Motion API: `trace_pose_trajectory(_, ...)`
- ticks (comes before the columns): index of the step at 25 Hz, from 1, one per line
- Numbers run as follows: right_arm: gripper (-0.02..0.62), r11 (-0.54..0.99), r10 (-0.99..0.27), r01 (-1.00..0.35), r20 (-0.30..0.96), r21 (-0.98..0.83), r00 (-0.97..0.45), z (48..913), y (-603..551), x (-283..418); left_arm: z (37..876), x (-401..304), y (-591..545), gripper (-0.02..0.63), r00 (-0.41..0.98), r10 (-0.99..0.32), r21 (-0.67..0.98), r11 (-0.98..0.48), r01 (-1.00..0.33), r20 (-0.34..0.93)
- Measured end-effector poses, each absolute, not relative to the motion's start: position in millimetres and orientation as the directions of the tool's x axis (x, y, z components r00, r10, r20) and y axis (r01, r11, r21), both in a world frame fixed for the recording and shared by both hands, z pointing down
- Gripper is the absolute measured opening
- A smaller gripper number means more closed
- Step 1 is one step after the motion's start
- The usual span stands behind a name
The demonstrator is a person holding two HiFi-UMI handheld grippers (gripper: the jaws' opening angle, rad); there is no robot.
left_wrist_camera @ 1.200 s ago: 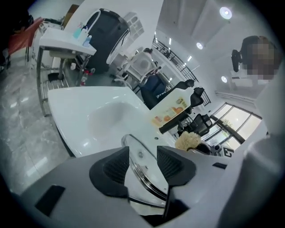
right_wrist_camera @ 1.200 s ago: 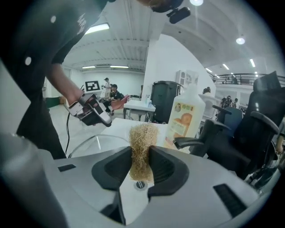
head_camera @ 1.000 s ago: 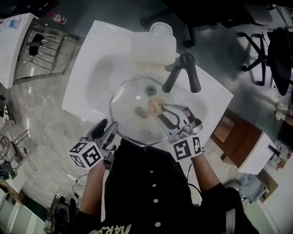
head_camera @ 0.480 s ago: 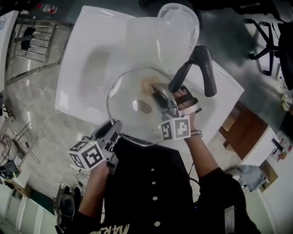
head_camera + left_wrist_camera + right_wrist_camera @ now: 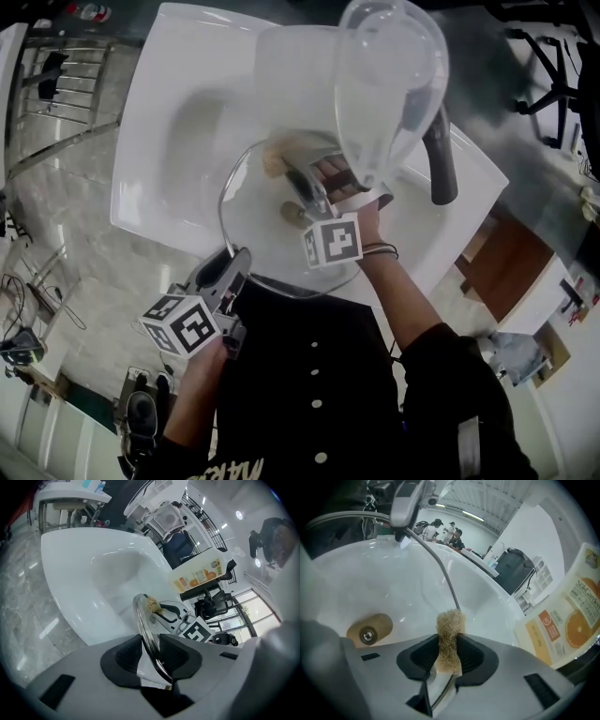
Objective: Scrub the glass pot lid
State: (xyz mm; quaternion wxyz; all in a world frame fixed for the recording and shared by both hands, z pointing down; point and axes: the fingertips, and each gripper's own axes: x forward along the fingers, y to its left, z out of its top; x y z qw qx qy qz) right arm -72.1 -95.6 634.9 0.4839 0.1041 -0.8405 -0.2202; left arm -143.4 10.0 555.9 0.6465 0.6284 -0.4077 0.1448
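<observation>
The glass pot lid [image 5: 251, 217] stands tilted over the white sink, its brown knob [image 5: 295, 214] near the middle. My left gripper [image 5: 238, 266] is at the lid's near rim. In the left gripper view its jaws are closing, and the pads press the steel rim [image 5: 143, 620] from both sides. My right gripper [image 5: 292, 178] reaches across the glass, shut on a tan loofah scrub pad [image 5: 275, 164]. The pad [image 5: 450, 629] sticks out past the jaws against the lid's far rim. The left gripper view shows the pad [image 5: 151, 603] behind the glass.
The white sink basin [image 5: 159, 141] lies under the lid. A black faucet [image 5: 441, 167] rises at the right. A clear jug [image 5: 389, 84] looms close to the camera over a translucent tub [image 5: 291, 80]. An orange-printed carton [image 5: 576, 620] stands beside the sink. A metal rack [image 5: 56, 84] stands at far left.
The left gripper has closed on the lid's near rim. The right gripper carried the scrub pad from the lid's middle to its far edge. The jug now fills the top of the view.
</observation>
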Motion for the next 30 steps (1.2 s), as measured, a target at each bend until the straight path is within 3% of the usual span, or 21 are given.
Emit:
trace_pose_trajectory(13,0.127,0.912,-0.337,0.068,0.832,0.404,-0.44,643.3,-85.5,-33.2,555.6,-142.7,8.3,0.133,0.591,-0.358,0.671,0.16,-0.724,0.723)
trace_pose_trajectory(30,0.127,0.934,-0.193,0.233,0.932,0.271,-0.306,646.6,-36.3,40.1,554.0,-145.5,5.9,0.137,0.588,-0.355,0.662,0.136,-0.737,0.727)
